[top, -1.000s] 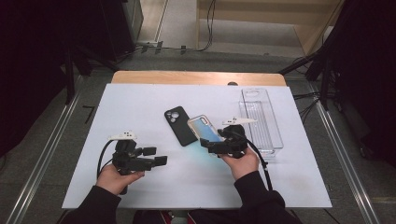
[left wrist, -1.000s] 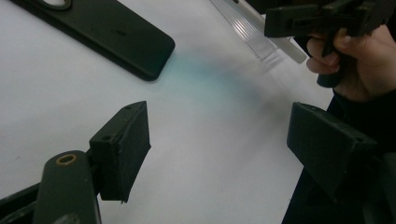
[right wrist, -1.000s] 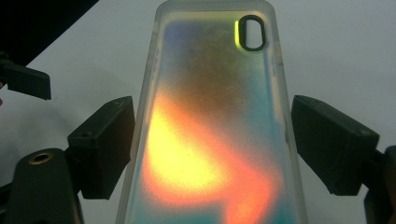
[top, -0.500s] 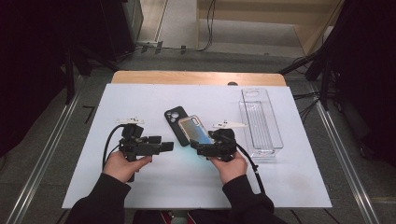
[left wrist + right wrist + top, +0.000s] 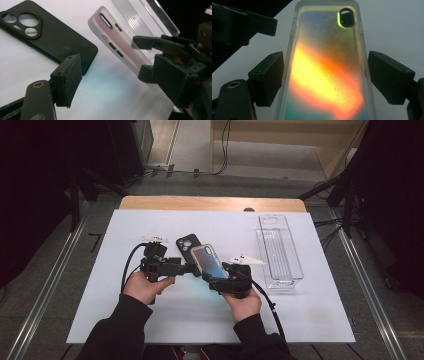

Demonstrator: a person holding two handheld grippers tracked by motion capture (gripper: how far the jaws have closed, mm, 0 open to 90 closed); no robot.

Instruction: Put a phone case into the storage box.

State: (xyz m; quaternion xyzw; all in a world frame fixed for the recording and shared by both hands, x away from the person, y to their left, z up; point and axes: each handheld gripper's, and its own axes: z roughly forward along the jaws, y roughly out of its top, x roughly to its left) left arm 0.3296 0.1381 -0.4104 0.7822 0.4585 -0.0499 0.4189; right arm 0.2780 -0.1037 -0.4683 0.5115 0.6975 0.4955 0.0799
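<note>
My right gripper (image 5: 214, 278) is shut on an iridescent translucent phone case (image 5: 206, 260), pads on its two long edges (image 5: 325, 77). The case (image 5: 324, 75) is held tilted above the white table, camera cut-out at the far end. A black phone case (image 5: 186, 244) lies flat on the table behind it, camera holes up (image 5: 47, 37). My left gripper (image 5: 192, 268) points right at the held case's lower left edge, jaws open (image 5: 110, 80). The case (image 5: 117, 47) runs past its right jaw; whether they touch I cannot tell.
A clear plastic tray (image 5: 295, 270) stands to the right, long side running away from me. The white table sheet (image 5: 310, 320) has bare room in front and at both sides. Cables trail from both grippers toward the front edge.
The left gripper moved right and away from me, up to the held case. The right hand carried the iridescent case leftward, so it now overlaps the black case's near corner.
</note>
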